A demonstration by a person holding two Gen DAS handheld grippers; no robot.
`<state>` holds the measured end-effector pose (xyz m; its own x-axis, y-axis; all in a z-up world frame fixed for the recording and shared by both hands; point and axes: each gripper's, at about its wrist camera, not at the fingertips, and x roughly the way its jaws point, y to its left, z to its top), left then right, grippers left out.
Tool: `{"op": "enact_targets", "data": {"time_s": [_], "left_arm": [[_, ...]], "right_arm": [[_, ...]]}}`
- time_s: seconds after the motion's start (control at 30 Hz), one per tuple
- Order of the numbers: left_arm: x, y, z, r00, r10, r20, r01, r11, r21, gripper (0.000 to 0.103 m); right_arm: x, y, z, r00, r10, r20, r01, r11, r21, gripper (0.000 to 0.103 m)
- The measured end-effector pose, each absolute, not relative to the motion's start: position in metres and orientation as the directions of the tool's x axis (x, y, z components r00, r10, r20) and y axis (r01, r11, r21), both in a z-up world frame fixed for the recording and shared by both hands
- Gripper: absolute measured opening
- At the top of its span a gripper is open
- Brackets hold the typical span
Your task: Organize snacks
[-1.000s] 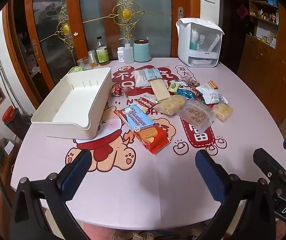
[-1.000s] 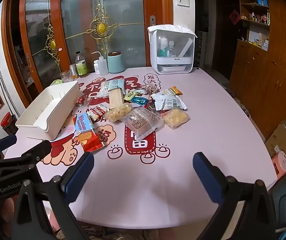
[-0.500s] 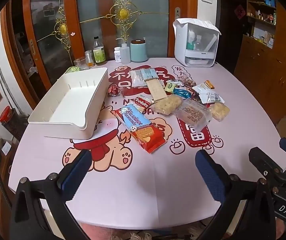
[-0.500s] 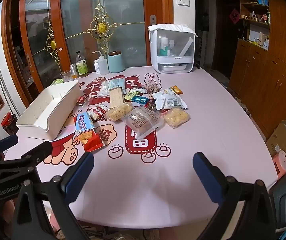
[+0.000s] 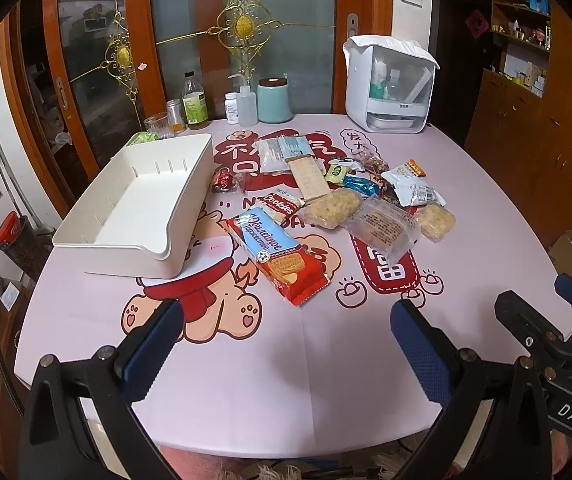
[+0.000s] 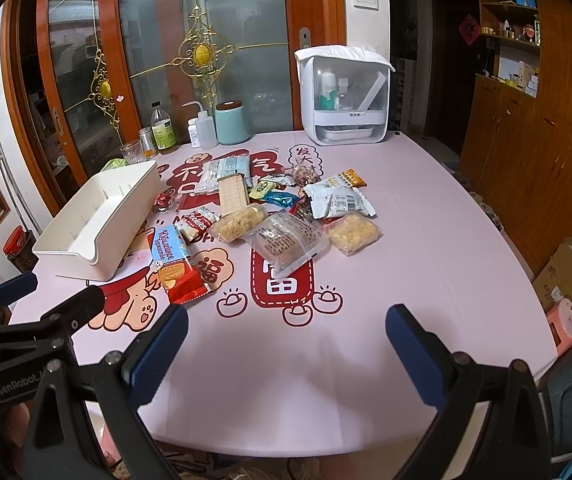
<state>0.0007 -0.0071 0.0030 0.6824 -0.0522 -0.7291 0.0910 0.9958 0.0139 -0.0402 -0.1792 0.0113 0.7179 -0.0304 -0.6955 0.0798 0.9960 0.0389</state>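
Covering surface (image 5: pixel 325 380): pink cloth with red cartoon prints.
Bin (image 5: pixel 142 208): white, empty, on the left part of the surface.
Dispenser (image 5: pixel 387 88): white, at the far edge.
Snacks (image 5: pixel 365 200): loose heap at the centre, right of the bin.
Biscuit pack (image 5: pixel 282 254): blue and red, just beside the bin.
Left gripper (image 5: pixel 286 344): fingers (image 5: pixel 154 344) spread wide, holding nothing, over the near edge.
Right gripper (image 6: pixel 286 344): fingers (image 6: pixel 417 352) spread wide, holding nothing.

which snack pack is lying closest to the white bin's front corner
The long blue-and-red biscuit pack, lying just right of the white bin. The other snacks sit farther right or farther back.
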Motion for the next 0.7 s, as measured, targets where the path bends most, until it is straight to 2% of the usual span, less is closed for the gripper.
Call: {"op": "enact_targets", "data": {"time_s": [0.7], "left_arm": [[0.0057,-0.0072,-0.0065,0.656,-0.044,-0.753,0.094,0.995,0.024,0.103]], "right_arm": [[-0.0377,-0.1825,0.0094,0.713,-0.025,-0.700,0.079,0.996,0.045,0.100]]}}
